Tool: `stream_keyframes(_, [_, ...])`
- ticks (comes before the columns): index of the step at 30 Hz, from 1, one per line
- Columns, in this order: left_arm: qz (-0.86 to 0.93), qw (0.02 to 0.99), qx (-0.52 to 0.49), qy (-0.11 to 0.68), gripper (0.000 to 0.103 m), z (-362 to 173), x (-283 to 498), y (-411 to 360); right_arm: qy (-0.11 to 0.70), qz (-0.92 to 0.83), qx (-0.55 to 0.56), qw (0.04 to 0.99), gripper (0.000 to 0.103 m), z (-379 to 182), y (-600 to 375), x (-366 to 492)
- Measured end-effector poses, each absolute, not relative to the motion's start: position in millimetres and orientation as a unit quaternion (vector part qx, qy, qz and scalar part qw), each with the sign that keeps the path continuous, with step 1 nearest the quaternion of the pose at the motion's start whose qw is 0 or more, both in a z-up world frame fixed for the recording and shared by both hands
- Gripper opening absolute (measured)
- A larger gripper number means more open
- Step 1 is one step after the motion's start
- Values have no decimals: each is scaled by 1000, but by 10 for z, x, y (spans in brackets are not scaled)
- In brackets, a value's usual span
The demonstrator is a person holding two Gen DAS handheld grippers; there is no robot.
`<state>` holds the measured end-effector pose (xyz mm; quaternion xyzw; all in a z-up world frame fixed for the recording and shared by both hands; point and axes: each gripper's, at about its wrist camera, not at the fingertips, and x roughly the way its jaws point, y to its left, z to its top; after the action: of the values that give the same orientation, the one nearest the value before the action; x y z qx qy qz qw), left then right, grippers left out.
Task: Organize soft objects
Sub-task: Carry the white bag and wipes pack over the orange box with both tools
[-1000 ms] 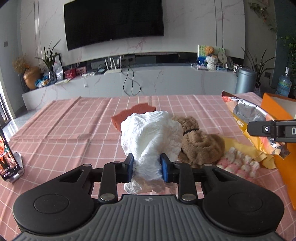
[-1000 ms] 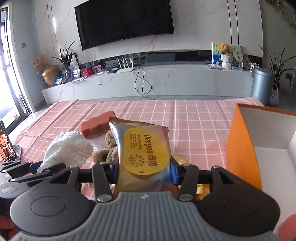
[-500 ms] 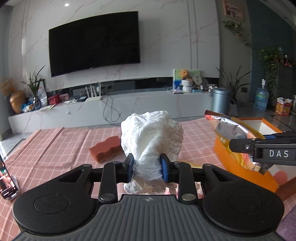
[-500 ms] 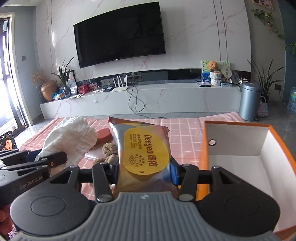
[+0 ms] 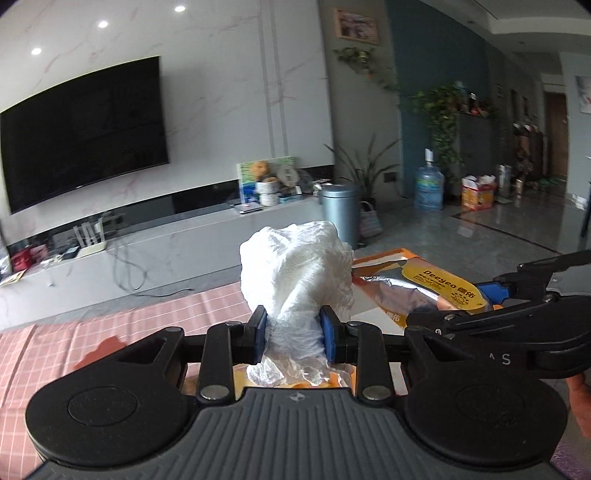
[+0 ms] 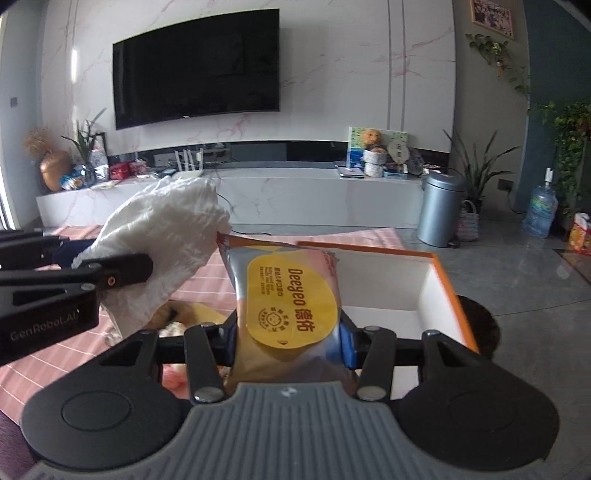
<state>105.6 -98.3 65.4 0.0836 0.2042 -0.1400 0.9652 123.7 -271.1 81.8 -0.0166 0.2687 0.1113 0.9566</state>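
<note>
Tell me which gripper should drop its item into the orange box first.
Right. The right gripper holds the Deeyeo snack packet directly facing the open orange box. The left gripper, clamping the white crumpled bag, sits further left, likely needing more travel.

Soft daylight, ceiling spotlights (image 5: 102, 24), slight motion blur, fisheye-bent edges.

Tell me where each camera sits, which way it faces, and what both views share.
Left wrist: rides the left gripper, facing the TV wall; its fingers pinch a white crumpled bag, with the right gripper at the right edge.
Right wrist: rides the right gripper, facing the TV; its fingers hold a snack packet beside the orange box.
Shared: bag, packet, box, TV, grey bin.
</note>
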Motion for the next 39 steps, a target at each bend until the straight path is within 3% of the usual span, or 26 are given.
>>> stream_keyframes(12, [-211, 931, 161, 250, 33, 408, 1577, -1752, 333, 39, -96, 937, 49, 699, -3350, 1565])
stream_keyframes(25, [-227, 874, 256, 345, 33, -91, 1964, -2132, 413, 89, -239, 874, 49, 263, -3289, 2208])
stream_keyframes(39, [-246, 840, 260, 408, 34, -321, 2304, -2227, 481, 145, -281, 818, 50, -25, -3290, 2635])
